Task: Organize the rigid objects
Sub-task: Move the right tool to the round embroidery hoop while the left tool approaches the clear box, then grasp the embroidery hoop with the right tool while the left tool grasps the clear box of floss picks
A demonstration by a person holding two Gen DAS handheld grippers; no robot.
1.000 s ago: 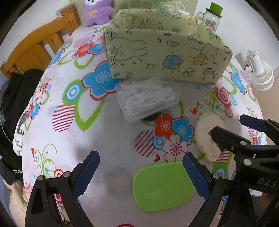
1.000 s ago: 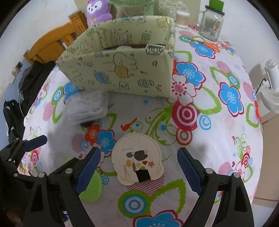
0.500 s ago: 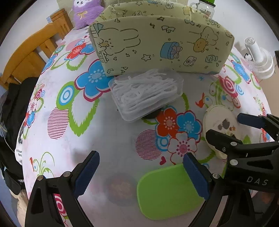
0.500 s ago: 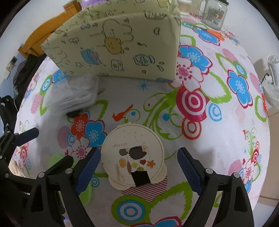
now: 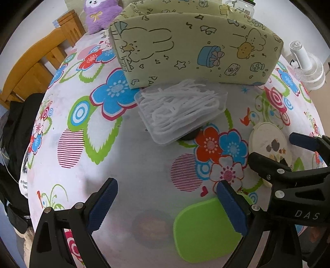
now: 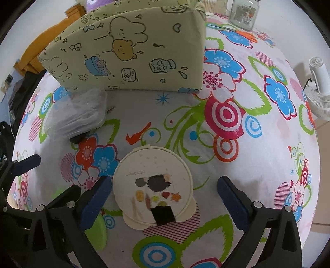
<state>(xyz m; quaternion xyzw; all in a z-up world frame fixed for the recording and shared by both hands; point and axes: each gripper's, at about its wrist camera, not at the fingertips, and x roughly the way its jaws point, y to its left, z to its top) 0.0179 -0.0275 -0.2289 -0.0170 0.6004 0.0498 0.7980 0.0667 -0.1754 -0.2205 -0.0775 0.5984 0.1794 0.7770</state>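
Note:
A pale green fabric storage box with cartoon prints stands at the far middle of the table; it also shows in the right wrist view. A clear plastic box of white floss picks lies just in front of it. A round cream case with a hedgehog picture lies between the fingers of my open right gripper, nearer the left finger. A flat green lid-like piece lies under the right finger of my open, empty left gripper.
The table wears a flowered cloth. A glass jar stands at the far right, a purple plush toy at the far left. A white fan stands off the right edge, a wooden chair off the left.
Both grippers have moved forward toward the storage box. The round case now sits closer between the right fingers, and the floss box is nearer the left gripper.

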